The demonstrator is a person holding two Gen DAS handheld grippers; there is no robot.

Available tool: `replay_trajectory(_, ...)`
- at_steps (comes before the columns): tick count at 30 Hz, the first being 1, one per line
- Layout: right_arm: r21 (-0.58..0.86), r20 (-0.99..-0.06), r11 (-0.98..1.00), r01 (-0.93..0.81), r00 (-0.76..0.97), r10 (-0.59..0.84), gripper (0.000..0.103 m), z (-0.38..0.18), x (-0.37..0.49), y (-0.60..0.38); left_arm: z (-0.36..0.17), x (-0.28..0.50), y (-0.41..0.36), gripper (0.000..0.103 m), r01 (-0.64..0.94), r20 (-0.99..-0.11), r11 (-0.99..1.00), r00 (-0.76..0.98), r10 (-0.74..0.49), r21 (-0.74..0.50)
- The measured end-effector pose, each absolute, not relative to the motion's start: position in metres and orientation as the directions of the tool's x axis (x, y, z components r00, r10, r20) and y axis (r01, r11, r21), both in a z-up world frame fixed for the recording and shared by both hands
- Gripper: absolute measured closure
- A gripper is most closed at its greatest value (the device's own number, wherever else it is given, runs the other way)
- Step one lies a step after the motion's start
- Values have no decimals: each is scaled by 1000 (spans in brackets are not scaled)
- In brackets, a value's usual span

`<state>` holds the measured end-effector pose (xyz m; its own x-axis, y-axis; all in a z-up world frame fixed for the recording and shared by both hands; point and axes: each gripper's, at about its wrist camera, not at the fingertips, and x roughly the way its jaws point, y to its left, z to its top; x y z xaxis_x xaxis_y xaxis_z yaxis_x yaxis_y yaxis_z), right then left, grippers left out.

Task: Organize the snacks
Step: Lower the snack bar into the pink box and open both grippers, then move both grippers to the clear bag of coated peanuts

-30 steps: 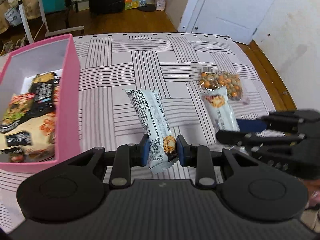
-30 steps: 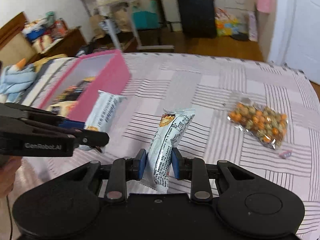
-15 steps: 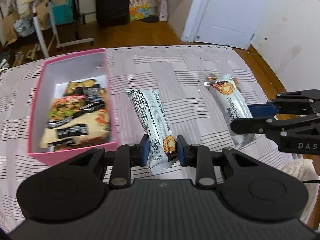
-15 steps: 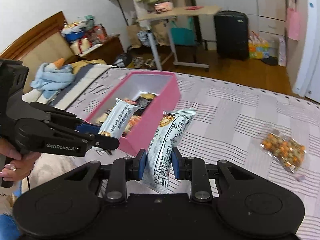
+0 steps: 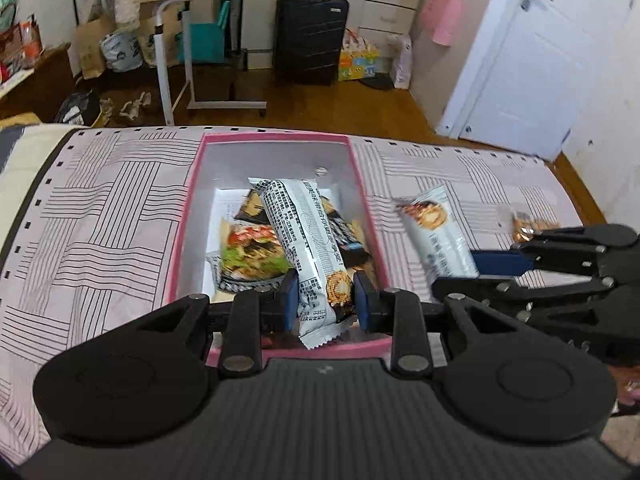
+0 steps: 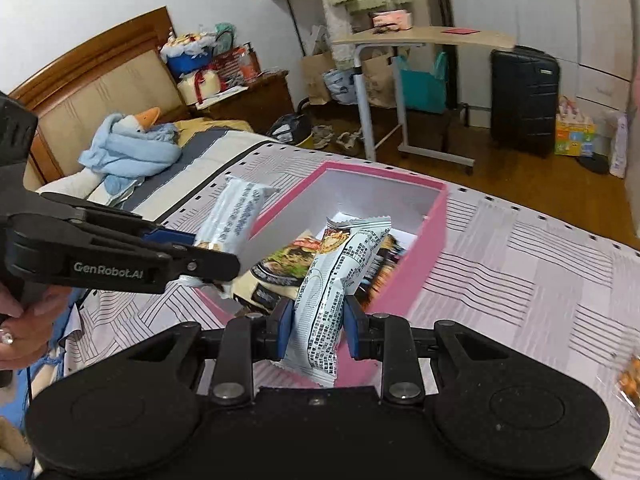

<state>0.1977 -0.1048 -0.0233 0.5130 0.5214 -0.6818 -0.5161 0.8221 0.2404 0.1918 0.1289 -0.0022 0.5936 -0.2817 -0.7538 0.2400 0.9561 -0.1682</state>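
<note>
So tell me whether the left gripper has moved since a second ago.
Yes. The left gripper, shut on its white snack bar, has swung left: the pink box, earlier at the frame's left edge, now sits directly ahead.

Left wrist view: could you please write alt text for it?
The left tongs grip a white snack pack over an open pink box of snacks on a striped bedspread. Right tongs hold a similar pack alongside.

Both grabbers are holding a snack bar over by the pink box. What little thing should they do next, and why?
Probably lower the left gripper a little and let go. Its white snack bar already hangs over the open pink box, above the snack packets inside, so it should drop in. The right gripper, clamped on its own white bar, sits near the box's corner and can follow.
</note>
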Motion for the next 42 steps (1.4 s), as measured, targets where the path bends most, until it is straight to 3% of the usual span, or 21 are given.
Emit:
replay_trajectory(6,264,-703,810,-524,470,533,72,-45,232,-71,-23,223,150,75,223,-751,959,599,-277,-176)
replay_trajectory(14,189,-724,829,-526,497,480,71,-68,260,-40,-50,264,158,75,212,-773,954,561,-296,-211)
replay_trajectory(20,193,-690,834,-517,533,490,57,-65,250,-50,-61,273,160,71,184,-783,950,538,-313,-253)
replay_trajectory(23,227,-665,834,-503,545,510,54,-51,240,-71,-54,262,160,63,198,-770,939,537,-345,-283)
replay_trajectory(29,252,-650,860,-444,581,491,54,-15,208,-131,-27,234,144,62,241,-749,937,564,-347,-253)
replay_trajectory(42,168,-614,940,-297,715,336,49,56,134,-256,37,177,54,58,405,-683,887,584,-439,-223)
